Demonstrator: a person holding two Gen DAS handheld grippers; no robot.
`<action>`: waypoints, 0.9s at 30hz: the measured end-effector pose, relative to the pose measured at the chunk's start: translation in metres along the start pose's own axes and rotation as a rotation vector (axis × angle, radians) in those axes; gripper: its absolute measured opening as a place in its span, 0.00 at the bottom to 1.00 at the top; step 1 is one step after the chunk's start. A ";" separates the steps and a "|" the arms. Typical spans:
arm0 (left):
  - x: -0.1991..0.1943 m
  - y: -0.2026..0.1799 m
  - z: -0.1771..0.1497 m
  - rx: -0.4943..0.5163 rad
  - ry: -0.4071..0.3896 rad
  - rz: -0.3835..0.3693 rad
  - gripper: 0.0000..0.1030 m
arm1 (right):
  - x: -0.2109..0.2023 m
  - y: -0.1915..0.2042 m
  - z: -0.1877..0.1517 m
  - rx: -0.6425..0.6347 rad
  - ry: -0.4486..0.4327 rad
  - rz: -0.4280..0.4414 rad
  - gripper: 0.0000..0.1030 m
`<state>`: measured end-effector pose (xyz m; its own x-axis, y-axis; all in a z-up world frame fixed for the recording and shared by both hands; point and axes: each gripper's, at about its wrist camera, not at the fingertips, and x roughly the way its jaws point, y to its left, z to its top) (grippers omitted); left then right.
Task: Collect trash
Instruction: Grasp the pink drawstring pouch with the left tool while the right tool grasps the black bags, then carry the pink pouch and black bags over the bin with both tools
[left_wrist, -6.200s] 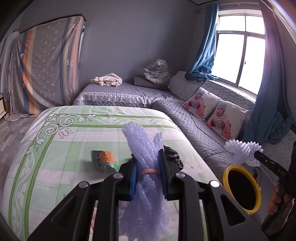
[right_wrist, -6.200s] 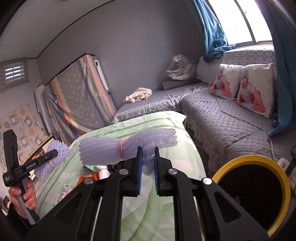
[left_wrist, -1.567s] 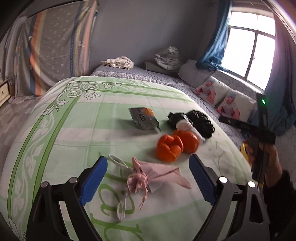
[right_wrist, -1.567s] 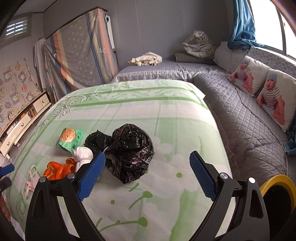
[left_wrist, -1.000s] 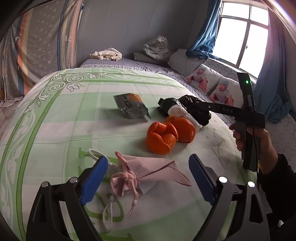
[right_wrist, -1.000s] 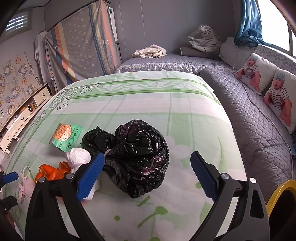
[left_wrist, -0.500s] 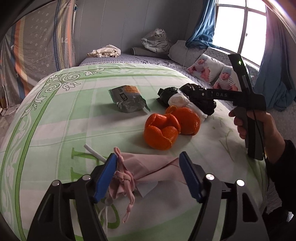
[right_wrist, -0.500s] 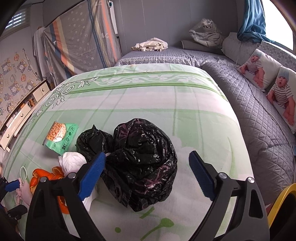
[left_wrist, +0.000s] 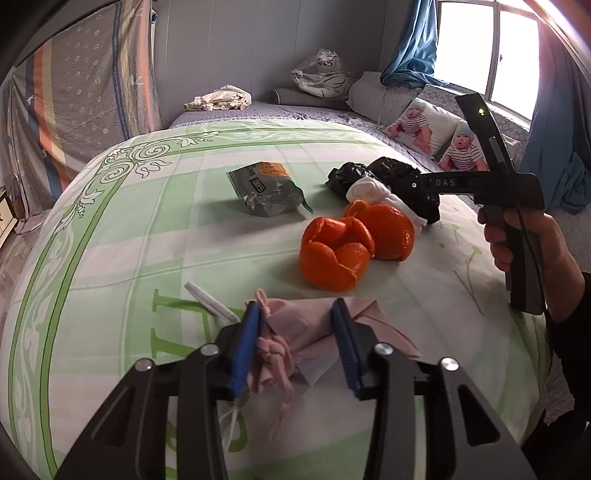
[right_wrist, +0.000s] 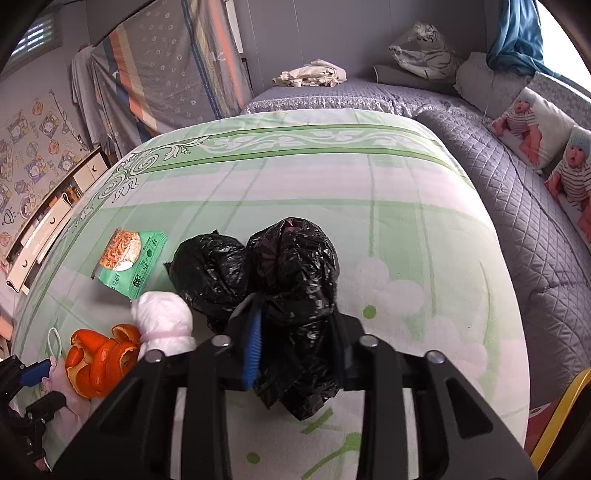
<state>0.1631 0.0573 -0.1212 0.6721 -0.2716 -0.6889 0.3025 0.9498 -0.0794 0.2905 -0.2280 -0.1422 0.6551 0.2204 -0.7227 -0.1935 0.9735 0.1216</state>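
Straddling the pink face mask (left_wrist: 314, 328) on the green-patterned bed (left_wrist: 155, 229), the left claw (left_wrist: 295, 343) has its blue pads part-closed about the crumpled cloth; one pad touches it, the other stands just beside it, so no firm clamp is confirmed. The right claw (right_wrist: 295, 345) has narrowed onto the lower folds of the larger black bag (right_wrist: 295, 280), and its pads appear to press the film.

Handling, as judged: both items are light, soft and yielding. The mask will bunch under the pads; the knotted ear loops near the left pad offer the surest hold. The bag film looks slick and crinkled, so a pinch on gathered plastic should hold better than one across the bulging body.

The orange peels (left_wrist: 354, 243), the white tied bag (right_wrist: 162, 321), the smaller black bag (right_wrist: 210, 269) and the snack wrapper (left_wrist: 266, 188) lie untouched nearby. The yellow bin rim (right_wrist: 554, 417) shows at the right edge.

Against half a second ago, both claws have closed in considerably and advanced onto their items; 6.2 seconds ago each claw held a purple foam net.
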 end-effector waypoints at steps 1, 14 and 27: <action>-0.001 -0.001 0.000 0.003 0.000 0.005 0.30 | -0.002 0.001 0.000 -0.003 -0.004 0.000 0.17; -0.020 -0.001 0.003 -0.032 -0.028 0.032 0.16 | -0.057 -0.004 0.006 0.016 -0.107 -0.004 0.13; -0.068 0.003 0.014 -0.105 -0.149 0.037 0.16 | -0.124 -0.013 0.005 0.046 -0.207 0.022 0.13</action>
<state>0.1273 0.0767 -0.0644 0.7766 -0.2490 -0.5786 0.2087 0.9684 -0.1366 0.2150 -0.2673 -0.0508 0.7881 0.2444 -0.5649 -0.1785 0.9691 0.1704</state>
